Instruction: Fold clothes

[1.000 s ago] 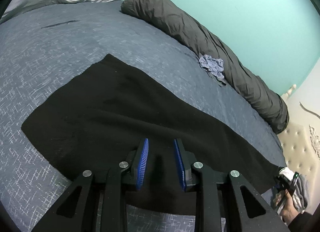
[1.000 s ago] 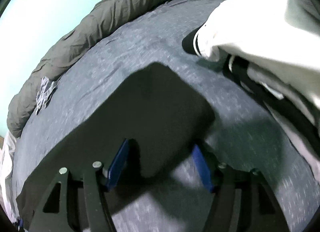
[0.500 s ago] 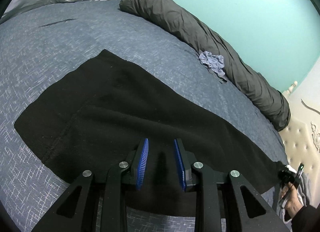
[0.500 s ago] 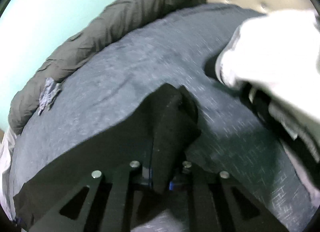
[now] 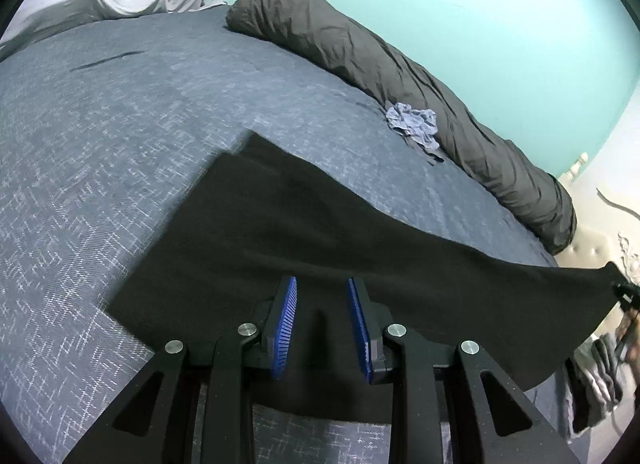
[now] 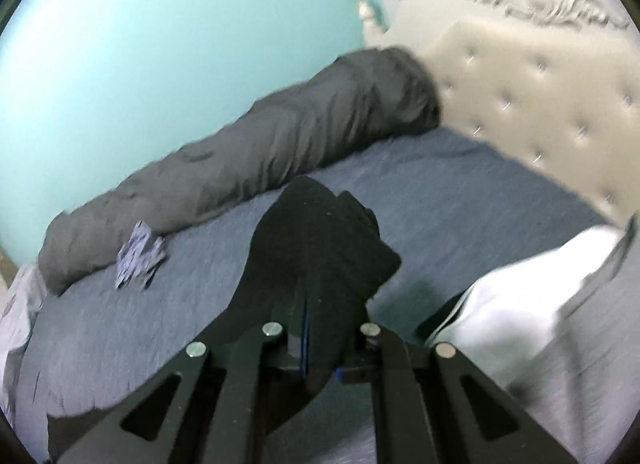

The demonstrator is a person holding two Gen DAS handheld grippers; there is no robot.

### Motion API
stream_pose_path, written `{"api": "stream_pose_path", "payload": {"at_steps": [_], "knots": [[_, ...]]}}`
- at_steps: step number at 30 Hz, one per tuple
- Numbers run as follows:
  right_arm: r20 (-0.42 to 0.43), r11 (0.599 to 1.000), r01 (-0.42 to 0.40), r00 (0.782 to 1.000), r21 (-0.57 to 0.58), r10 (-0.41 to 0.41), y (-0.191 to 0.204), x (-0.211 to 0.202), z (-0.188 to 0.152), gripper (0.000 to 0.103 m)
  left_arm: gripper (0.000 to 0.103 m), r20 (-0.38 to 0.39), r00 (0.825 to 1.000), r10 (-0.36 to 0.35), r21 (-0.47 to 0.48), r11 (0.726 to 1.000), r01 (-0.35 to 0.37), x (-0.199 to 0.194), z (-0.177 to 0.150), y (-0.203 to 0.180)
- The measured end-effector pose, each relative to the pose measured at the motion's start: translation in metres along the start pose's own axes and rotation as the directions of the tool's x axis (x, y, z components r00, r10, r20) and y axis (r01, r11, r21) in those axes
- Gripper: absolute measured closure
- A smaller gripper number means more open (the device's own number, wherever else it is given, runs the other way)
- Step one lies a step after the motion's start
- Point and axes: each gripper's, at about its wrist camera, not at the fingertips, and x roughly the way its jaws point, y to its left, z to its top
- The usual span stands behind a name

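Gripping one end of the long black fabric garment (image 6: 320, 248), the right tool (image 6: 316, 348) has its blue pads pressed together on the cloth, whose end bunches above the blue-grey bedspread (image 6: 460, 200), presumably so that it can be carried over into a fold. The left tool (image 5: 323, 324) hovers over the garment's near edge with its blue pads apart and nothing between them, seemingly placed to take hold there. The left view shows what the right cannot: the garment (image 5: 280, 232) stretches taut from the bedspread (image 5: 100, 124) to a raised far corner. The right view alone shows the clamp itself, the tufted cream headboard (image 6: 540, 104) and a white garment (image 6: 520, 288) beside it.
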Motion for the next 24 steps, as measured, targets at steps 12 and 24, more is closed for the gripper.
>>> {"api": "stream_pose_path", "payload": {"at_steps": [12,24], "knots": [[0.051,0.988,0.120,0.992,-0.099,-0.115,-0.022,-0.064,0.047,0.095,0.074,-0.029,0.999,-0.042,0.025,0.999,0.043,0.000,-0.002,-0.013],[-0.074,0.930,-0.077,0.996,-0.358,0.054,0.141,-0.057,-0.032,0.095,0.074,-0.044,0.998,-0.041,0.007,0.999,0.041,-0.016,0.000,0.010]]}}
